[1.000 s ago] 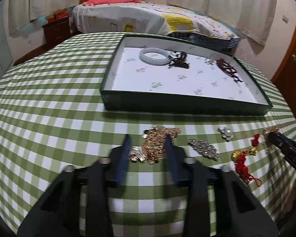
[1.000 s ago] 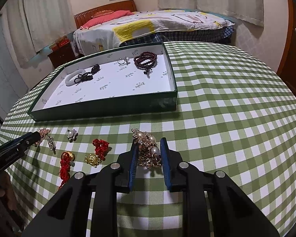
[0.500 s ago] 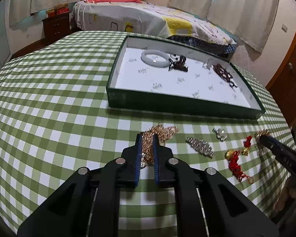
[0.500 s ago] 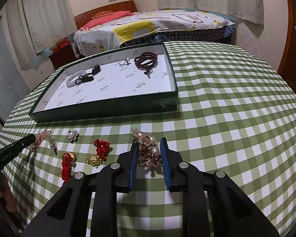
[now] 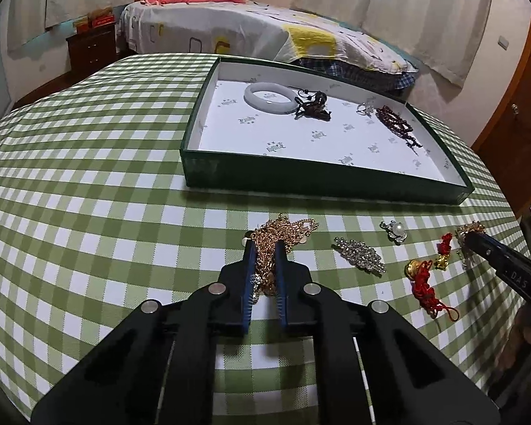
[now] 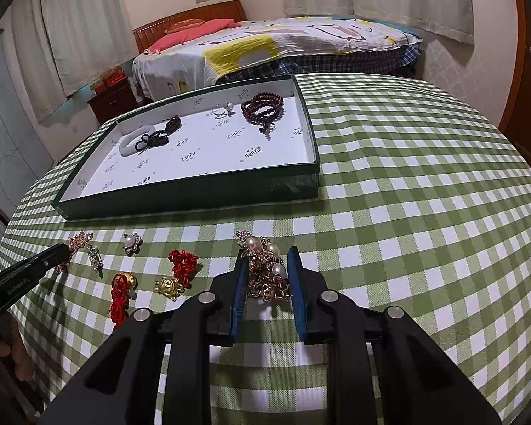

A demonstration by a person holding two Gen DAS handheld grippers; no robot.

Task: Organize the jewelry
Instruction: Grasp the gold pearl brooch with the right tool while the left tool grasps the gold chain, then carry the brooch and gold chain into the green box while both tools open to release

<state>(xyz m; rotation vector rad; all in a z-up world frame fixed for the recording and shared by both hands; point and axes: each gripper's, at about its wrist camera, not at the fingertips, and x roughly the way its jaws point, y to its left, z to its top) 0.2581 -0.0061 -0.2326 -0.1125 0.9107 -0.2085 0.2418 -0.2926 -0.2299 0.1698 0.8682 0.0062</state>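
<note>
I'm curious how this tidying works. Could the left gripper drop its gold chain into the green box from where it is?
Probably yes. The left gripper is shut on the gold chain, and the green box sits open-topped just beyond it, with only bare checked cloth between. Its low front wall needs a small lift.

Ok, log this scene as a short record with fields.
left gripper: shut on gold chain
right gripper: shut on pearl brooch
tray: green, on checked cloth; holds white bangle, dark beads, black cord piece, small ring
loose on cloth: crystal brooch, pearl pin, red-knot charms
</note>
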